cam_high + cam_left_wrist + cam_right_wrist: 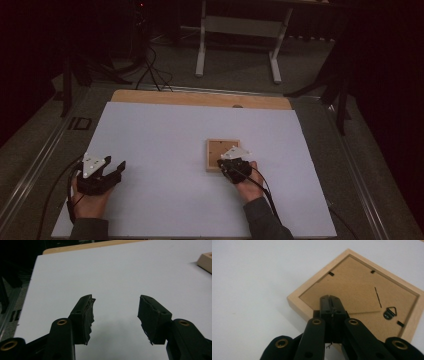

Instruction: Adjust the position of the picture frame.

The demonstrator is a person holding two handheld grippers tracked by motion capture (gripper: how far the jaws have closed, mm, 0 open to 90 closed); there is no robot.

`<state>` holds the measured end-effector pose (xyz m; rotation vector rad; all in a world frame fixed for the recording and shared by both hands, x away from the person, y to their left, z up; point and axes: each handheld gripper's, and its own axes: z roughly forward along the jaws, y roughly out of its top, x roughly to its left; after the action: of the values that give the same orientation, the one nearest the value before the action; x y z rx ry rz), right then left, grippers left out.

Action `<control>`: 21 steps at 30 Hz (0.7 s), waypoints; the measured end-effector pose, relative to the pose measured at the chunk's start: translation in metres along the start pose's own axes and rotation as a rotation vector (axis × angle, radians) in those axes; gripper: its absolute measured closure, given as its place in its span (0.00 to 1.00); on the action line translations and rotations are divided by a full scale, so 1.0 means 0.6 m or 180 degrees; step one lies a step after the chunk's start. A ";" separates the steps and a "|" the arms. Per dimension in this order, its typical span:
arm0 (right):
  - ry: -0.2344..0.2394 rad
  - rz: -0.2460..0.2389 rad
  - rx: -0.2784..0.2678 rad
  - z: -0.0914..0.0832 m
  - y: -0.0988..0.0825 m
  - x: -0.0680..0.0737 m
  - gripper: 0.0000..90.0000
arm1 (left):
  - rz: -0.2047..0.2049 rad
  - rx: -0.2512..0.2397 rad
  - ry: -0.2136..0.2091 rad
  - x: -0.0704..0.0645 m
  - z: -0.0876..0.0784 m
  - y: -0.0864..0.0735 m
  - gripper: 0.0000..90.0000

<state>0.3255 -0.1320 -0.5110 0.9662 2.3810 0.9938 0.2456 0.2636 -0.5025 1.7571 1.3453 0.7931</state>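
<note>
Right gripper view
Right gripper (329,298): its black fingers (325,305) are pressing flat together with nothing between them, tips hovering over or resting on the near part of the frame's back; contact is not something I can tell.
Picture frame (342,270): a square, pale wooden frame is lying face down on the white sheet (249,277), its brown backing board (352,290) facing up inside the raised rim.
Fittings: a small metal hanging hook (390,313) is sitting near one corner, and black retaining tabs (331,273) are lining the board's edge.

Left gripper view
Left gripper (115,311): its fingers (83,315) are standing wide apart and empty above bare sheet.
Frame corner (206,262): it is showing at the far right edge, well apart from this gripper.

High view
Bench (200,98): its wooden edge is peeking out beyond the sheet.
Left gripper (117,167): it is idling near the sheet's left side.
Right gripper (227,162): it is sitting at the frame's (216,145) near right corner, right of centre on the sheet.

Handling
Weight: probably light, being small and of thin wood.
Stiffness: the rim is likely rigid; the backing board looks thin and may flex or pop out under pressure.
Fragility: the front pane, if any, is hidden, so treat it gently.
Hold: across one wooden side rail, fingers spanning its outer and inner faces, not the board or hook.
</note>
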 end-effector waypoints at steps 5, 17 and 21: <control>0.0098 -0.0029 -0.0042 0.002 0.002 0.020 1.00 | 0.0119 0.0014 -0.0057 -0.018 0.005 0.003 0.51; 0.0282 -0.0174 -0.0062 -0.001 0.004 0.053 1.00 | 0.0263 0.0040 -0.0248 -0.054 0.014 0.010 0.51; 0.0296 -0.0190 -0.0130 -0.008 0.000 0.050 1.00 | 0.0328 0.0046 -0.0316 -0.067 0.017 0.011 0.51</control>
<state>0.3020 -0.1128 -0.5100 0.8465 2.4397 1.0826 0.2473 0.2218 -0.5027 1.8645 1.2063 0.7432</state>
